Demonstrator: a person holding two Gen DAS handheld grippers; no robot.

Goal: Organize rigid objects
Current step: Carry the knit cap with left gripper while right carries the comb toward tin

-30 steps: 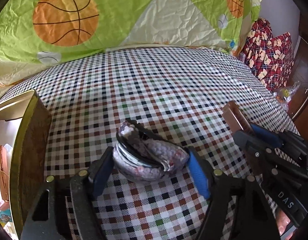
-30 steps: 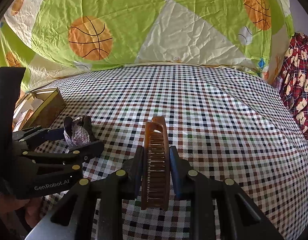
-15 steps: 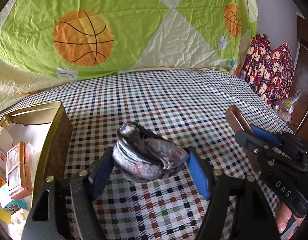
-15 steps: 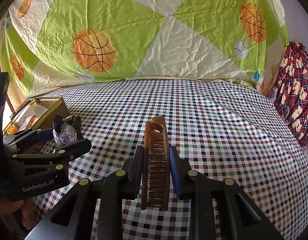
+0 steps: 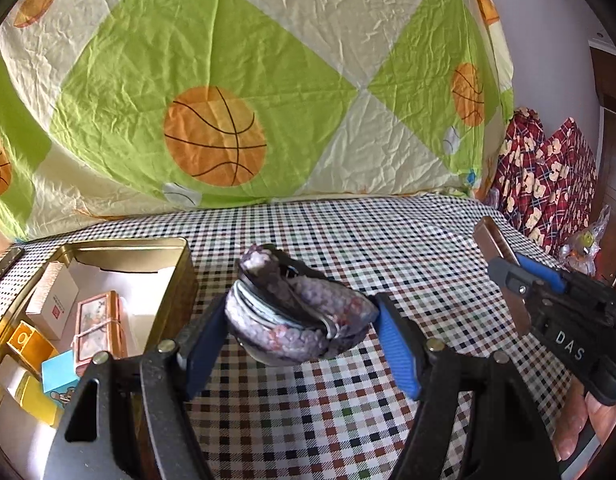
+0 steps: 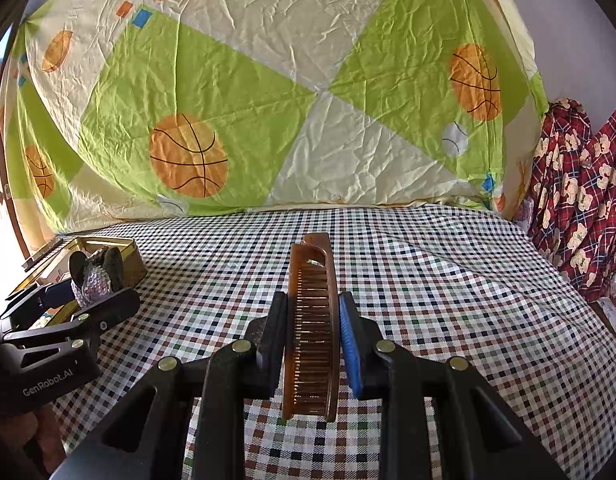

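We see right tool (image 6: 312, 332) clamped on comb (image 6: 310, 332) | left tool (image 6: 89, 294) gripping clip (image 6: 95, 276) by tin (image 6: 129, 258) | checked bed (image 6: 448, 280)

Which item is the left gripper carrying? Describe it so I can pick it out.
On the checked bedsheet, right of the gold tin, the left gripper clamps a grey-purple scaly-patterned hair clip. Unlike the slim amber comb nearby, it is rounded and bulky.

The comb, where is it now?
The comb is pinched between the right tongs, held above the checked cloth; the gold tin sits far off to its left.
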